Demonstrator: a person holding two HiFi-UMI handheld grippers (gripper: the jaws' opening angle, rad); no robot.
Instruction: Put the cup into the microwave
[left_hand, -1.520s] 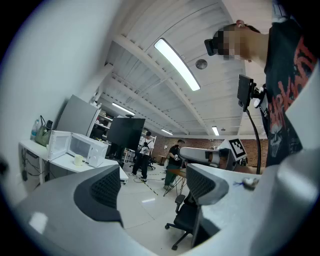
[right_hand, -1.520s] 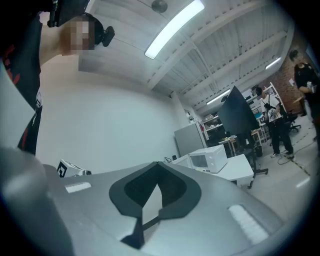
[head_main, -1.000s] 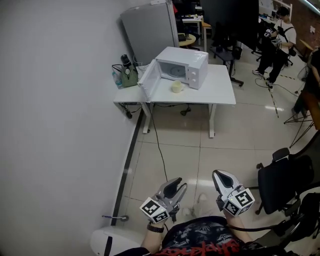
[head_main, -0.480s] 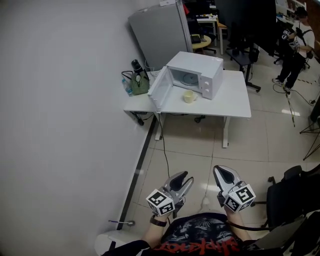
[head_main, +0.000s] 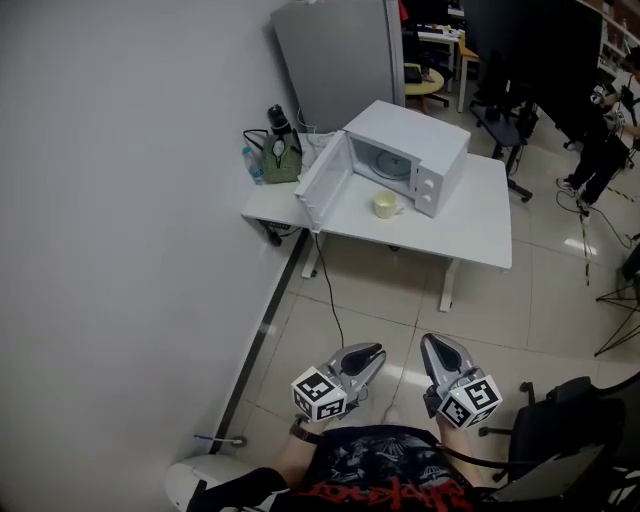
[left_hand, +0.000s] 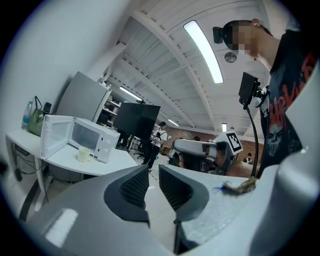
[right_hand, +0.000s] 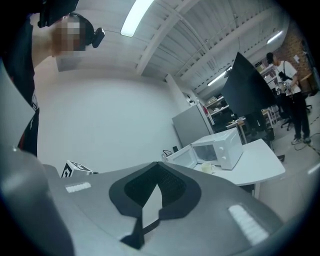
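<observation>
**Head view:** the cup (head_main: 385, 205) sits on the white table (head_main: 470, 235), just in front of the microwave (head_main: 410, 155). The microwave door (head_main: 322, 182) hangs wide open. Both tools are low by the person's body, well apart from the table: left gripper (head_main: 372, 353) & right gripper (head_main: 437, 347), neither carrying anything. The cup is prob. ceramic: stiff, light enough for one tool, glazed so likely slippery, and it may chip if knocked. Best hold, by the look of it, is to pinch the wall at the rim w/ one jaw inside, or to take the handle, which points right.

**Left gripper view:** the jaws show a narrow gap and are closing, w/ nothing btw them. This view gives the cup side-on, plus the right gripper in profile, which the head view lacks.

**Right gripper view:** the jaw tips meet, and the gripper is empty. It shows the cup by the microwave opening from low down, but the handle is too small to tell.
</observation>
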